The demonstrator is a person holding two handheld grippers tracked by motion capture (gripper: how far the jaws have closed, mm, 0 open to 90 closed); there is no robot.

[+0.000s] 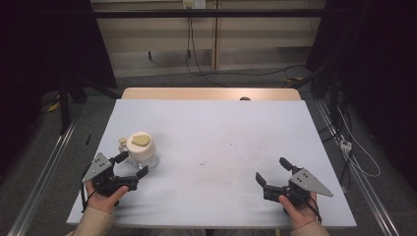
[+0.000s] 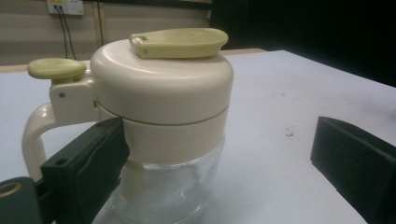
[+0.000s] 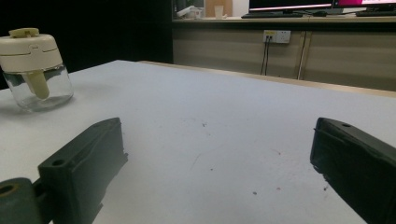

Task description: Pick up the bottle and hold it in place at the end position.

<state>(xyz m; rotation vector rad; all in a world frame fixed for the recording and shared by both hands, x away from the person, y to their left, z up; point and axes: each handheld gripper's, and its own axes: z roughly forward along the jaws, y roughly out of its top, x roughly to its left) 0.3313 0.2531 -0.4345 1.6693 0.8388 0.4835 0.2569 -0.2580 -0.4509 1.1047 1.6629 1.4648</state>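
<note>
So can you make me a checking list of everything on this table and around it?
Surface: pale sheet over a wooden table, a few dark specks near the middle.
Job's things: cream-lidded glass jar, upright, lid flap shut, handle on its side.
Clutter: nothing seen.
Grippers: left tool open, the jar between its jaws, one jaw close against it, the other apart; right tool open, nothing in it.
Cables: black cable hanging from a wall socket.
Surroundings: dark curtains at both sides, metal rails along the floor.
</note>
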